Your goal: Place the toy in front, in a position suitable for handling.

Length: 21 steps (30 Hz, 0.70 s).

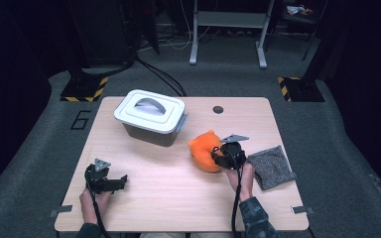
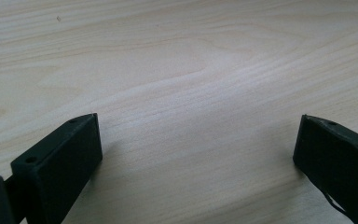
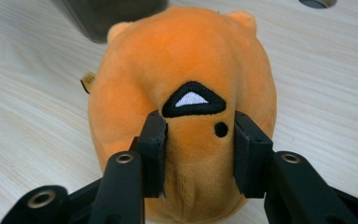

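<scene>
Two grippers work the table (image 1: 178,198): the right gripper (image 3: 198,135) pinches the orange plush toy (image 3: 186,60) near the right edge; the left gripper (image 2: 198,140), spread wide, rests by the near-left corner.

A large dark "6" (image 1: 81,120) stands on the grey floor (image 1: 39,148), left of the table's far left corner. A small tag (image 3: 88,80) on the orange plush toy (image 3: 186,60) is too small to read.
</scene>
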Each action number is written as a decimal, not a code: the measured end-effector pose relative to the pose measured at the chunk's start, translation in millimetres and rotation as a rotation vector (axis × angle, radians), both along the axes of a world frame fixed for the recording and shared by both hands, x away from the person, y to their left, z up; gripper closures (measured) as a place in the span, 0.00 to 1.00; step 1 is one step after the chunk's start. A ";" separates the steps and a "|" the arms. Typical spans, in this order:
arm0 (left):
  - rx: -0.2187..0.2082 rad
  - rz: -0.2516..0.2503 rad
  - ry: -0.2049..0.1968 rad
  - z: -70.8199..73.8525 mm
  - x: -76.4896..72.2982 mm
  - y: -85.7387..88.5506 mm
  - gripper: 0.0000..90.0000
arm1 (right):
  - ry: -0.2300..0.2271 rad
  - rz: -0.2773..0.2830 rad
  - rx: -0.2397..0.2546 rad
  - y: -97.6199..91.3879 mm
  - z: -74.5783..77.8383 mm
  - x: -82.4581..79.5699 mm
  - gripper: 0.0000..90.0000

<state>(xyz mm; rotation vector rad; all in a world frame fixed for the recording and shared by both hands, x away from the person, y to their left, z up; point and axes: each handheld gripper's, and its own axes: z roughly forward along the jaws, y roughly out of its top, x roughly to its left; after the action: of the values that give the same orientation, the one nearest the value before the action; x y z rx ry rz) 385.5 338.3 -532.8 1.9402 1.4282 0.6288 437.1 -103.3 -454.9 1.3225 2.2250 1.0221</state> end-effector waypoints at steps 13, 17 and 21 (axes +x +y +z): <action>0.001 0.000 0.000 0.0 0.1 0.0 0.01 | -0.045 0.107 -0.005 -7.8 13.8 -2.3 0.71; 0.000 0.000 0.000 0.0 0.1 0.0 0.01 | -0.045 0.148 0.004 -13.6 19.8 -7.0 0.71; 0.002 0.000 0.003 0.2 0.1 0.1 0.01 | -0.051 0.206 -0.003 -20.4 23.0 -9.9 0.71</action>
<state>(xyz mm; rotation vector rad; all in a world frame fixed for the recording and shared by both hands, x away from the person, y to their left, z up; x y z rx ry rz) 385.5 338.4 -532.6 1.9434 1.4291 0.6279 427.2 -123.7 -431.9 1.0693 2.3603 1.1089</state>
